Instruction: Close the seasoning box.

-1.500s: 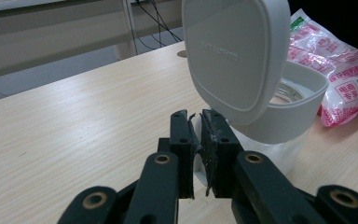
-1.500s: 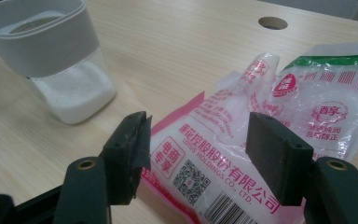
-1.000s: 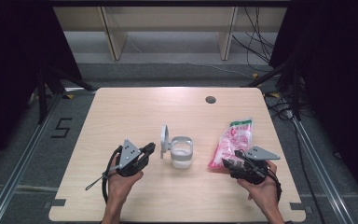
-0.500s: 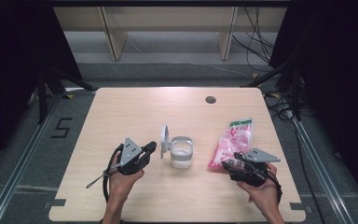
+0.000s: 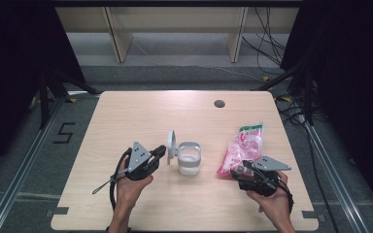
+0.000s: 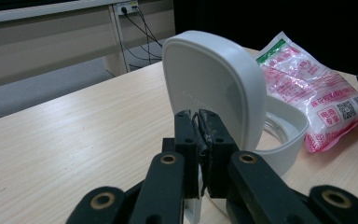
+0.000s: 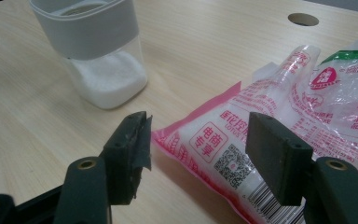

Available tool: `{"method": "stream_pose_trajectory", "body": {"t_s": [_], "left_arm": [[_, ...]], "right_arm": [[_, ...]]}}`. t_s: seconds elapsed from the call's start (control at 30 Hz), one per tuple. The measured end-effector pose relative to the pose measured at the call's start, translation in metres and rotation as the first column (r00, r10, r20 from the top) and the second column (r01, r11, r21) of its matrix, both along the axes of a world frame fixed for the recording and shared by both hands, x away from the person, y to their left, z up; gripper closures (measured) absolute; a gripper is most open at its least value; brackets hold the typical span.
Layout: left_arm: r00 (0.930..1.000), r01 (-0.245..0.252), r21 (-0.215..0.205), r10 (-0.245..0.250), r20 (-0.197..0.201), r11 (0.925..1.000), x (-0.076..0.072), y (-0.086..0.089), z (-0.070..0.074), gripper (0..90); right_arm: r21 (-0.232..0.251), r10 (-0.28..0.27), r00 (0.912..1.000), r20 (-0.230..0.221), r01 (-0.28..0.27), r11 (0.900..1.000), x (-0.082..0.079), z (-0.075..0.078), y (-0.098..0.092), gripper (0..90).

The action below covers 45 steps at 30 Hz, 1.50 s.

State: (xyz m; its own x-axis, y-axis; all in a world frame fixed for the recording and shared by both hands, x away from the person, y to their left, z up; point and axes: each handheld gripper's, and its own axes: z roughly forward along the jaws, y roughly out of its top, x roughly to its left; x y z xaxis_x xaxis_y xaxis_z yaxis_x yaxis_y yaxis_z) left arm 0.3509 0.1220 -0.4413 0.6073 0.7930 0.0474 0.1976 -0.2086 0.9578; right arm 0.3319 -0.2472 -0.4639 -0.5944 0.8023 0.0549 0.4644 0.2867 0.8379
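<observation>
A pink sachet bag [image 5: 241, 148] lies on the wooden table [image 5: 126, 121] at my 2 o'clock, its corner between my right gripper's [image 7: 196, 149] spread jaws. At centre stands a clear container [image 5: 189, 160] holding white powder, its white lid [image 6: 214, 88] upright. My left gripper [image 6: 198, 135] is clenched just beside the lid.

A light wood-grain table [image 5: 136, 121] has a small round hole [image 5: 219, 103] near its far edge. On it stand a clear container [image 5: 189, 159] holding white powder, its white lid [image 5: 172, 143] raised upright, and, well apart, a pink-printed plastic bag [image 5: 242, 148] lying flat.
</observation>
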Motion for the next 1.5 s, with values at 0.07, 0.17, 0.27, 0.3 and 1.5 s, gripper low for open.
{"method": "stream_pose_trajectory", "body": {"t_s": [0.07, 0.17, 0.27, 0.3, 1.5], "left_arm": [[1.0, 0.007, -0.003, -0.007, 0.004, 1.0, 0.001, -0.003, 0.0, 85.7], [0.9999, 0.009, -0.001, -0.009, 0.006, 1.0, 0.002, -0.004, 0.0, 85.7], [0.9999, 0.013, 0.005, -0.013, 0.007, 0.9999, 0.001, -0.006, 0.0, 86.1], [0.9998, 0.015, 0.006, -0.015, 0.01, 0.9999, 0.002, -0.007, 0.0, 86.2], [0.9977, 0.043, 0.027, -0.045, 0.05, 0.9987, 0.003, -0.014, 0.008, 86.2]], "right_arm": [[-0.018, 0.017, 0.9996, 0.022, -0.017, 1.0, 0.001, 0.0, -0.001, 39.8], [-0.023, 0.008, 0.9999, 0.013, -0.008, 1.0, 0.0, 0.0, -0.003, 39.8], [-0.019, 0.017, 0.9998, 0.013, -0.017, 1.0, -0.001, 0.0, -0.002, 39.7], [-0.011, 0.002, 1.0, 0.007, -0.002, 1.0, -0.002, 0.0, -0.002, 39.7], [-0.008, 0.016, 0.9999, 0.002, -0.016, 1.0, -0.006, -0.003, -0.002, 39.6]]}}
